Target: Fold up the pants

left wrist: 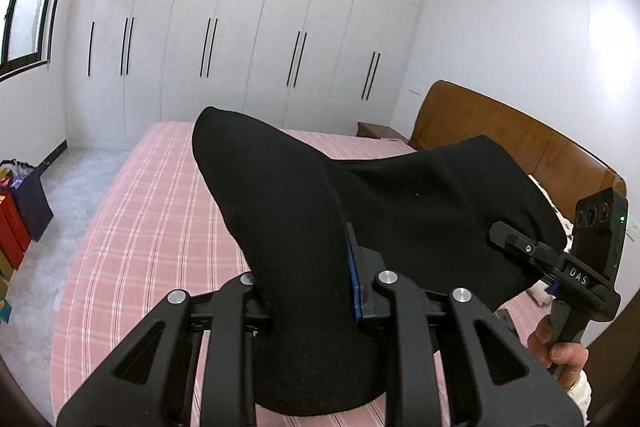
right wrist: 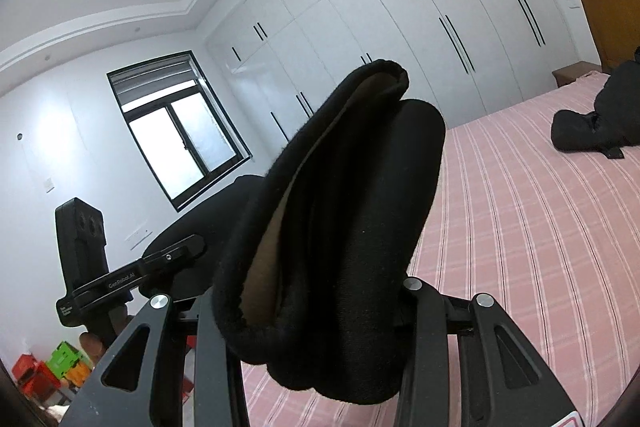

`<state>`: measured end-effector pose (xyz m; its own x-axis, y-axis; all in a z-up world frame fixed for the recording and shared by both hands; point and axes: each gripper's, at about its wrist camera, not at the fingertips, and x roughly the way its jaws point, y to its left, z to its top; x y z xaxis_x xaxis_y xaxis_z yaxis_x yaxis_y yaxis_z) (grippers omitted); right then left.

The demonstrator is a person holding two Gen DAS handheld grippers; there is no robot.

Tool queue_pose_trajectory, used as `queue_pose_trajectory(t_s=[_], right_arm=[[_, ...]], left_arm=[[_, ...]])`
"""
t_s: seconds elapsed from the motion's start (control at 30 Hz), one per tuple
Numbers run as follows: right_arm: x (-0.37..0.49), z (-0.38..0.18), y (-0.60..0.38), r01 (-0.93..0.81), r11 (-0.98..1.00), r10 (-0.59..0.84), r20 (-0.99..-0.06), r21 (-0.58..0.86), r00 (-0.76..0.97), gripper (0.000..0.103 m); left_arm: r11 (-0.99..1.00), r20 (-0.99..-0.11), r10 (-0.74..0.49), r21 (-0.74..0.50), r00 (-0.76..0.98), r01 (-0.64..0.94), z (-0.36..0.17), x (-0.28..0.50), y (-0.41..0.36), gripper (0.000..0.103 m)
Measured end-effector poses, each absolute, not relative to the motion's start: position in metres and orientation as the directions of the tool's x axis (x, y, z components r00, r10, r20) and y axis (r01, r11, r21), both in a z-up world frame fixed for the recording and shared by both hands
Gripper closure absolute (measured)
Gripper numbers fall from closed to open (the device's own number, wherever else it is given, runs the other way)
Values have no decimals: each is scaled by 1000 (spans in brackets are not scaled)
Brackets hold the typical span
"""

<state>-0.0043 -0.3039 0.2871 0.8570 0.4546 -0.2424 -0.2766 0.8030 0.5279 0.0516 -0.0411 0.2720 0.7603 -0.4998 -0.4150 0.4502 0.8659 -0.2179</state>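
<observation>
The black pants (left wrist: 304, 211) hung in the air above the bed (left wrist: 132, 227), stretched between the 2 grippers. The left gripper (left wrist: 312, 291) was clamped on a thick bunch of the cloth, which rose between its fingers and drooped below them. The right gripper (right wrist: 320, 291) was likewise clamped on a fold of the pants (right wrist: 340, 227), with the hem edge and a tan lining facing the camera.

Only the left view showed the span of fabric running across to the right gripper (left wrist: 516, 241), whose finger tips pinched the far edge, and the hand (left wrist: 560, 351) on its handle. It alone showed the brown headboard (left wrist: 512, 131) at full width and the red boxes (left wrist: 12, 231) on the floor.

Only the right view showed the left gripper (right wrist: 180, 251) from the side, its tip on the cloth, plus a second dark garment (right wrist: 588, 131) lying on the pink striped sheet near the headboard (right wrist: 608, 15). It also showed the window (right wrist: 180, 131) head-on and coloured crates (right wrist: 52, 371) low at the left.

Both views took in the white wardrobe (left wrist: 240, 27).
</observation>
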Motion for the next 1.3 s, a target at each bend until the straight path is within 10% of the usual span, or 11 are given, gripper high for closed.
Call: queue_pose_trajectory(t_s=[0.53, 0.93, 1.1, 1.2, 1.3], right_arm=[[131, 211, -306, -232, 804, 445, -295, 547, 846, 65], [222, 41, -297, -87, 830, 404, -486, 551, 775, 63], [226, -75, -315, 184, 837, 297, -710, 516, 639, 45], [174, -54, -329, 240, 830, 177, -646, 504, 743, 34], [146, -8, -324, 170, 866, 142, -556, 471, 819, 33]], left_arm=[[896, -431, -444, -195, 785, 399, 188, 175, -44, 81], [921, -584, -382, -170, 716, 352, 26, 274, -54, 80], [961, -777, -251, -127, 577, 246, -101, 298, -41, 50], [965, -731, -263, -197, 629, 174, -105, 276, -7, 26], [962, -699, -259, -249, 667, 112, -71, 255, 25, 26]])
